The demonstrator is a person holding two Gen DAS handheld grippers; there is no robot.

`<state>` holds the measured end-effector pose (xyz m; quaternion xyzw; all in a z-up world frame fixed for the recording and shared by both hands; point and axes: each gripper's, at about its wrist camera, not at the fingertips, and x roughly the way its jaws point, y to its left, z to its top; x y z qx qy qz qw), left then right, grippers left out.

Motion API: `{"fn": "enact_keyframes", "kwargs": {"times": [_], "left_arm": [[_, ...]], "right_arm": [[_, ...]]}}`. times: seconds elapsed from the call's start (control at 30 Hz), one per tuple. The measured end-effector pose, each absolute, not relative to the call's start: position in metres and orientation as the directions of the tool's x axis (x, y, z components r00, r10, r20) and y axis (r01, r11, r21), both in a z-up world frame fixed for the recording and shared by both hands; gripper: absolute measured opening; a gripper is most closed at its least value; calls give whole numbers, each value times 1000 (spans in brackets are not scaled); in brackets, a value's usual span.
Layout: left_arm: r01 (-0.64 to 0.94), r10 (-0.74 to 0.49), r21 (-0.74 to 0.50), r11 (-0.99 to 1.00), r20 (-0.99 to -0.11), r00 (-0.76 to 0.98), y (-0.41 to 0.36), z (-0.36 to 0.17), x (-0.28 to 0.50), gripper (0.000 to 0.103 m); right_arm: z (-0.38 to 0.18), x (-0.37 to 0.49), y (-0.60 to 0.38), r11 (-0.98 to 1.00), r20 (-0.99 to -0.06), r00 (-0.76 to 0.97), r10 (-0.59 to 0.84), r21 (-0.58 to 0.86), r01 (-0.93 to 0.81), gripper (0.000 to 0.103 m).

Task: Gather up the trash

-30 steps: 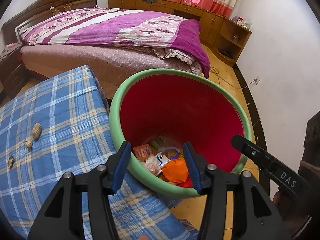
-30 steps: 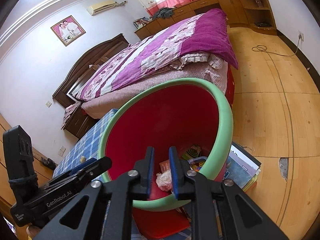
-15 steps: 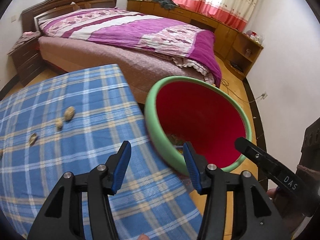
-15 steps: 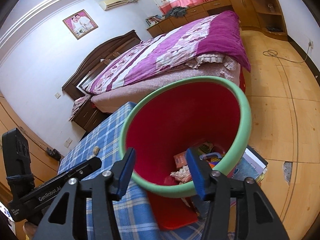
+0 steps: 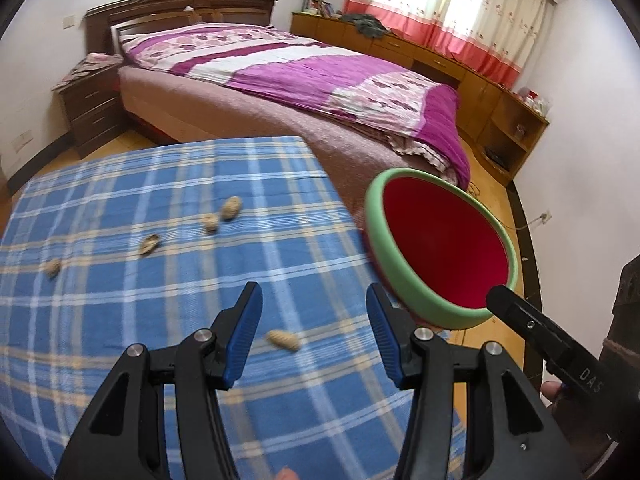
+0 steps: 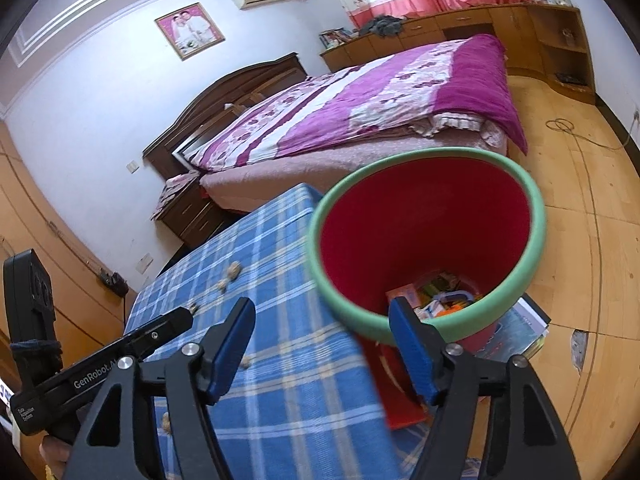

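Note:
Several peanut shells lie on the blue plaid tablecloth: one shell rests just below and between the fingers of my left gripper, which is open and holds nothing. Further shells lie farther off to the left. A red bin with a green rim stands off the table's right edge. In the right wrist view, my right gripper hovers over the table's edge beside the bin's rim; its jaws are opening with nothing between them. Wrappers and paper lie at the bin's bottom.
A bed with a purple quilt stands behind the table, with a dark nightstand to its left. Wooden cabinets line the far wall. Books lie on the wooden floor under the bin, and a cable trails across it.
The right gripper opened and let go of a white crumpled wad, which now lies in the bin. Both grippers swung left, away from the bin's mouth and over the table.

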<state>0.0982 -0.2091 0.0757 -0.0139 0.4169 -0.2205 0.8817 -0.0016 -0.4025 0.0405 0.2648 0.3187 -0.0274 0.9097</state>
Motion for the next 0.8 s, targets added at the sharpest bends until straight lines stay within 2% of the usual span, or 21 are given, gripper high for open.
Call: {"fn": "enact_keyframes", "kwargs": {"times": [0.6, 0.8], "left_arm": [[210, -294, -206, 956, -698, 653, -87, 89, 57, 54], [169, -264, -204, 964, -689, 675, -63, 87, 42, 54]], "right_arm": [[66, -17, -291, 920, -573, 802, 172, 384, 77, 78], [71, -28, -268, 933, -556, 814, 171, 356, 47, 87]]}}
